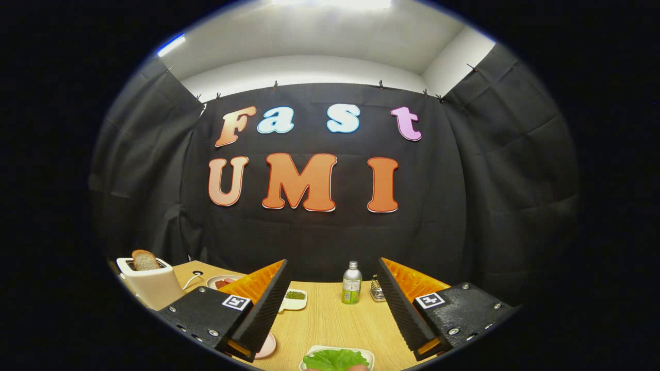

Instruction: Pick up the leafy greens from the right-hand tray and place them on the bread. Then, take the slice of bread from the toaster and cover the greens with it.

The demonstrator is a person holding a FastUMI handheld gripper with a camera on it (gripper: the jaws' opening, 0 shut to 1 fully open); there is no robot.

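Reading any writing is hard from this far: the bottle (352, 283) standing on the wooden table (330, 319) wears a green and white label whose print is too small to make out, and each finger mount bears a square black-and-white marker tag rather than words. The gripper (332, 304) holds its fingers wide apart, with nothing between them but bare tabletop. Leafy greens (335, 358) lie on a white tray (367, 353) close in, just below the gap between the fingers and nearer than their tips. Beyond the left finger stands a cream toaster (149, 283) with a slice of bread (145, 260) sticking up out of its slot. Near it sits a plate (220, 282) holding what may be reddish slices of meat. A small white dish (295, 300) of green bits sits just beside the left fingertip, and a pink plate (268, 346) peeks from under that finger. A small metal grater (377, 290) stands right of the bottle.
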